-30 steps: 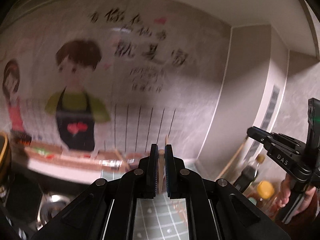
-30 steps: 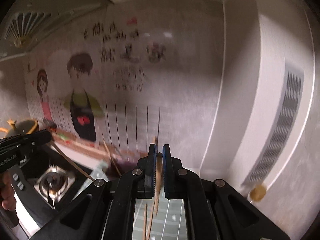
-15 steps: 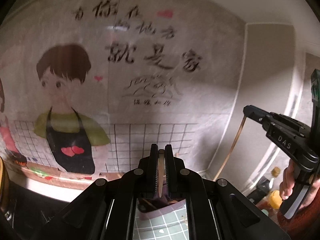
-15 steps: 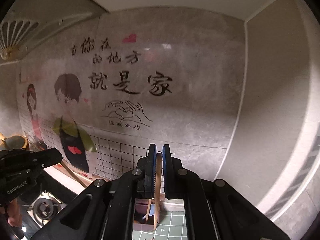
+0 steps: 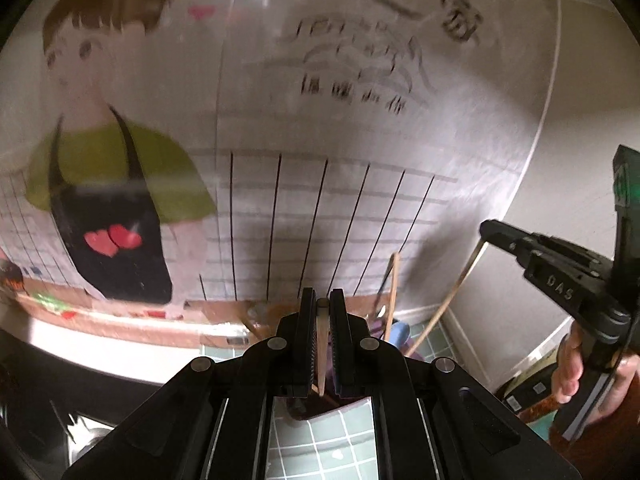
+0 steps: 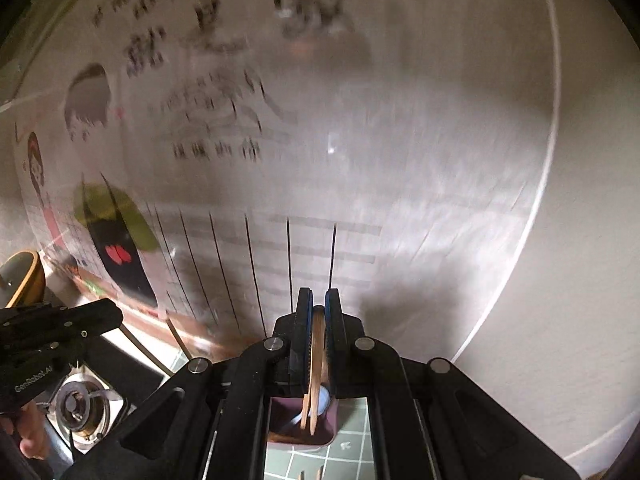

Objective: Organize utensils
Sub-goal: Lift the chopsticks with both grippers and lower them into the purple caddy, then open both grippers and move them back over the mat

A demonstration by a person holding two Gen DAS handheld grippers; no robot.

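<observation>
My left gripper (image 5: 321, 312) is shut on a wooden chopstick (image 5: 321, 350) that hangs down over a purple utensil holder (image 5: 316, 404) on the green tiled counter. My right gripper (image 6: 318, 316) is shut on a wooden chopstick (image 6: 316, 360) whose lower end reaches into the purple holder (image 6: 298, 434), beside a pale blue utensil (image 6: 324, 398). In the left wrist view the right gripper (image 5: 486, 230) shows at the right, holding its chopstick (image 5: 448, 300) slanted down toward the holder. Other wooden sticks (image 5: 394, 292) stand in the holder. The left gripper (image 6: 108, 314) shows at the left of the right wrist view.
A wall poster (image 5: 280, 120) with a cartoon cook and a grid stands close behind the holder. A gas stove burner (image 6: 80, 408) lies at the lower left. A wall corner (image 6: 540, 200) is on the right. Bottles (image 5: 532, 392) stand at the lower right. Two chopsticks (image 6: 310, 474) lie on the tiles.
Both grippers have tilted downward and moved closer to the wall; the purple holder now shows under both. Each still grips its chopstick.
</observation>
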